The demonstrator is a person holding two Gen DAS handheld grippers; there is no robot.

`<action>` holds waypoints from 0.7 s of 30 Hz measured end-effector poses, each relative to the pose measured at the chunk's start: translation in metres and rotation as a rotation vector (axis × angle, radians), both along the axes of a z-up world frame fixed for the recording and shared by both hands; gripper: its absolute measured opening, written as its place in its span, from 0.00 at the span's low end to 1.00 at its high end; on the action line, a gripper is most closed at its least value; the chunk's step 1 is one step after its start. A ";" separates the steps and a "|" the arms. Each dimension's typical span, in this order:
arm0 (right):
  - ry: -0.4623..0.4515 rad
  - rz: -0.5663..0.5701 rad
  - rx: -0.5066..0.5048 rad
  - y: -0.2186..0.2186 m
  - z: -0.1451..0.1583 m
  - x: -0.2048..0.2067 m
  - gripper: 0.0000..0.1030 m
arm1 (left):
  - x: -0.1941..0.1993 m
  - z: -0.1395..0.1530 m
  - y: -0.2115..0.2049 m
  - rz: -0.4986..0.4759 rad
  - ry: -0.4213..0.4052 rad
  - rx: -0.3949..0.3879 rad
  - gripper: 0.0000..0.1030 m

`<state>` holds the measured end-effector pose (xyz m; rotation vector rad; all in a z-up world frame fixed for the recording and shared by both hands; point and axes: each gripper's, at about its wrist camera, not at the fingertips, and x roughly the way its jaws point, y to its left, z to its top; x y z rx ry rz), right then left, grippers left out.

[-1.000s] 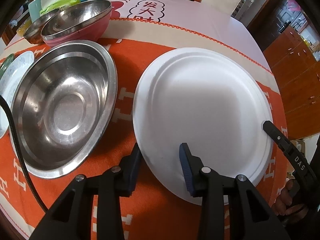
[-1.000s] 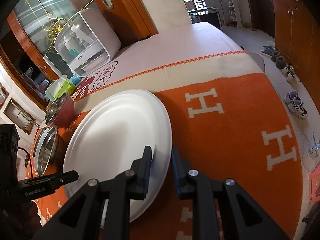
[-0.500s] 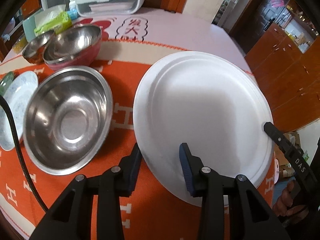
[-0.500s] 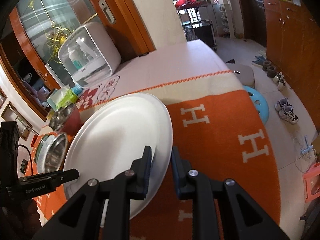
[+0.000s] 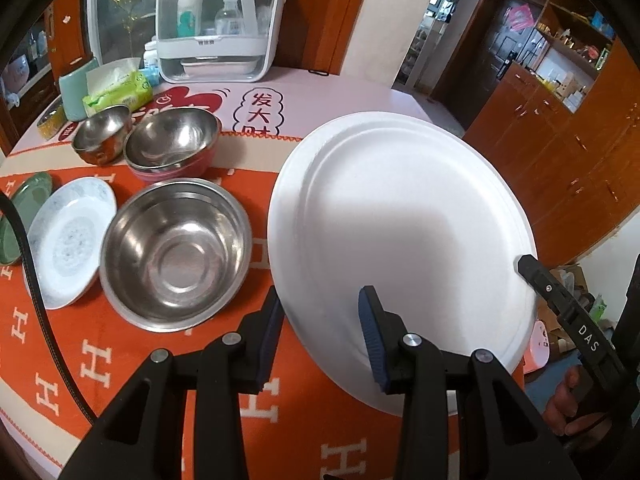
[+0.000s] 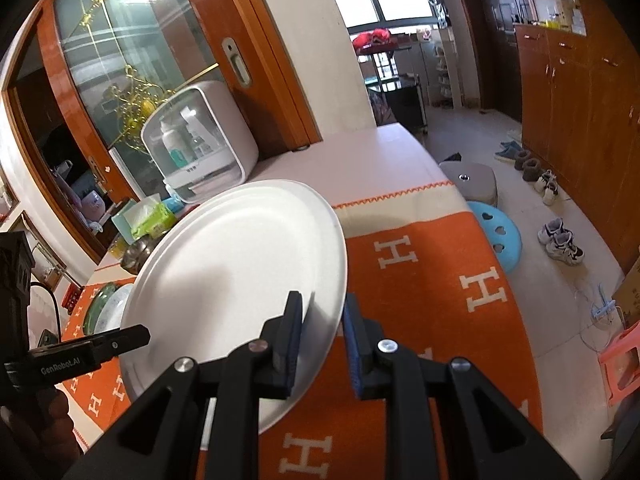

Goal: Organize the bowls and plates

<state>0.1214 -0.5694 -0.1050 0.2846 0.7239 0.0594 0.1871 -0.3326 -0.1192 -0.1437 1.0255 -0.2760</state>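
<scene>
A large white plate is held up in the air above the orange table cloth, tilted. My left gripper has one finger under the plate's near rim and one on top, with a wide gap between them. My right gripper clamps the plate's opposite rim; it shows at the right in the left wrist view. On the table at the left sit a large steel bowl, a steel bowl in a pink bowl, a small steel bowl, a patterned white plate and a green plate.
A white lidded storage box, a tissue pack and a teal cup stand at the back of the table. Beyond the table's right edge lie a blue stool, a grey stool, shoes and wooden cabinets.
Both grippers have lifted the white plate higher above the table and tilted it. The bowls and plates on the table have stayed in place.
</scene>
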 end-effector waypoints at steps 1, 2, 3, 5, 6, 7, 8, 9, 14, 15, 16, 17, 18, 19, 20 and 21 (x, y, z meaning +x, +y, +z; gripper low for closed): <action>-0.006 0.002 -0.002 0.003 0.002 -0.004 0.19 | -0.006 0.003 0.004 0.003 -0.002 -0.003 0.36; -0.013 0.003 -0.006 0.007 0.005 -0.009 0.19 | -0.010 0.006 0.007 0.006 -0.006 -0.006 0.36; -0.018 0.005 -0.009 0.010 0.007 -0.013 0.19 | -0.014 0.007 0.010 0.009 -0.010 -0.010 0.36; -0.026 0.008 -0.007 0.016 0.010 -0.021 0.19 | -0.024 0.013 0.019 0.018 -0.018 -0.017 0.36; -0.029 0.010 -0.008 0.019 0.012 -0.024 0.19 | -0.027 0.015 0.021 0.021 -0.021 -0.019 0.36; -0.033 0.013 -0.010 0.024 0.014 -0.028 0.19 | -0.033 0.018 0.027 0.025 -0.026 -0.022 0.36; -0.034 0.016 -0.011 0.027 0.015 -0.030 0.20 | -0.032 0.018 0.030 0.028 -0.028 -0.022 0.36; -0.036 0.019 -0.011 0.031 0.016 -0.033 0.20 | -0.038 0.022 0.036 0.032 -0.035 -0.023 0.36; -0.050 0.037 -0.017 0.055 0.025 -0.049 0.20 | -0.054 0.030 0.061 0.059 -0.047 -0.025 0.36; -0.050 0.041 -0.019 0.061 0.026 -0.052 0.20 | -0.059 0.032 0.066 0.066 -0.051 -0.028 0.36; -0.051 0.046 -0.020 0.066 0.027 -0.055 0.20 | -0.062 0.034 0.073 0.072 -0.053 -0.030 0.36; -0.050 0.050 -0.018 0.072 0.027 -0.058 0.20 | -0.067 0.036 0.080 0.078 -0.056 -0.029 0.36; -0.047 0.055 -0.015 0.078 0.027 -0.061 0.20 | -0.072 0.038 0.087 0.082 -0.060 -0.028 0.36; -0.042 0.059 -0.014 0.085 0.027 -0.064 0.21 | -0.075 0.039 0.091 0.084 -0.062 -0.026 0.36; -0.039 0.062 -0.012 0.090 0.026 -0.067 0.21 | -0.079 0.041 0.098 0.087 -0.067 -0.023 0.36; -0.038 0.065 -0.009 0.096 0.026 -0.070 0.21 | -0.083 0.042 0.105 0.090 -0.072 -0.019 0.36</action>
